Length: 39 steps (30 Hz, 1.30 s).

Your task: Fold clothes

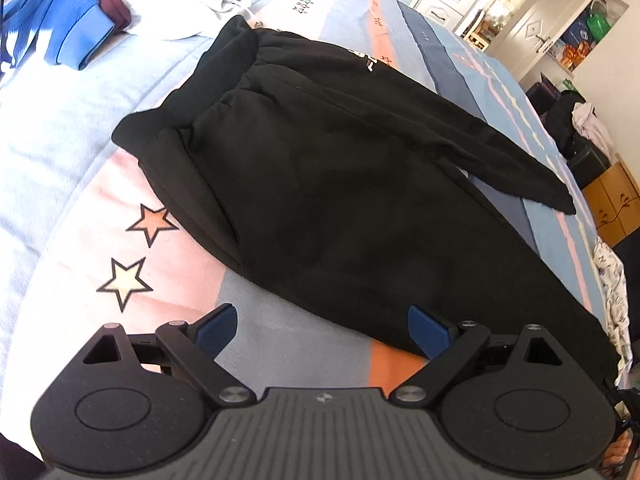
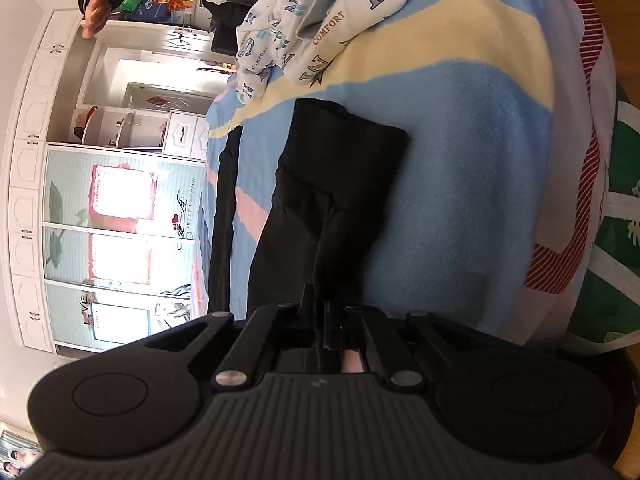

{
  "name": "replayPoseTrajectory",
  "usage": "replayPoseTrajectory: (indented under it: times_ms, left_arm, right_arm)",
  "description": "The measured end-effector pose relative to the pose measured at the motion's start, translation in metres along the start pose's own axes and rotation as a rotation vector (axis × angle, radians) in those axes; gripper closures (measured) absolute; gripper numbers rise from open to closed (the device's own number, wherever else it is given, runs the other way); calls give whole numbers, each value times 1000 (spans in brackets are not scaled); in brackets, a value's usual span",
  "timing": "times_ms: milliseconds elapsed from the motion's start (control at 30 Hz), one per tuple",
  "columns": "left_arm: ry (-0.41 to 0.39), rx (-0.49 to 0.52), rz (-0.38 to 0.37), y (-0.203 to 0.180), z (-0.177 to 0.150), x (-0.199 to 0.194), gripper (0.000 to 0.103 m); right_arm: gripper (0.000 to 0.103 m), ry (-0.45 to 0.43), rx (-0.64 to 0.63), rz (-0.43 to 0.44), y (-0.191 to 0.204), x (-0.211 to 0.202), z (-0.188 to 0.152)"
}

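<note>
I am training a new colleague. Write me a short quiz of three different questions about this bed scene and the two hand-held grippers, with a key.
1. True or false: the left hand-held gripper is closed on the black garment.
2. Multiple choice: what does the right hand-held gripper pinch? A) the white letter-print garment B) a fold of black fabric C) nothing
3. Fill in: the blue clothing lies at the far ____ of the left wrist view.

Key
1. False: its blue pads stand wide apart, nothing pressed between them.
2. B
3. left
</note>
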<state>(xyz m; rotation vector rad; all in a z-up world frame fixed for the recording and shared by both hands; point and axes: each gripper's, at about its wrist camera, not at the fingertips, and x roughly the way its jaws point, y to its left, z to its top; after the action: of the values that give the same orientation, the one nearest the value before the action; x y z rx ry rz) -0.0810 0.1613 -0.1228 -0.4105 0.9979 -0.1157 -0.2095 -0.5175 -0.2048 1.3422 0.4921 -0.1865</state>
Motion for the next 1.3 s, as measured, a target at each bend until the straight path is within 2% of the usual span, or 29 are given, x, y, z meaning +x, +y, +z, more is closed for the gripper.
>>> replayPoseTrajectory:
  times_ms: [100,200,467,567,767,967,1167,1300]
  left_arm:
    - [2,14,-14,-4,-2,0,10]
    - [10,28,-33,-8,-5,2,10]
    - [38,14,-14,-4,-9,11,10]
    - [29,-37,-23,7,-8,15,10]
    - [-28,-219,-117,31,-3,15,9]
    - [-77,-342,-146,40,0,20,8]
    - [-114,-385,-161,36,3,28,4]
    - [-177,-386,-188,32,10,43,4]
  right_arm:
    - [100,-22,-124,-23,23,-2,-3]
    - [100,-30,-177,-7,42,0,-3]
    - [100,-25,-115,-10,40,5,2]
    - [100,-20,-111,-6,37,6,2]
    - [100,-12,-102,-3,32,8,2]
    - [99,-7,-88,5,28,9,2]
    - [99,-4,-73,9,22,8,2]
    - [99,-3,-82,5,23,8,1]
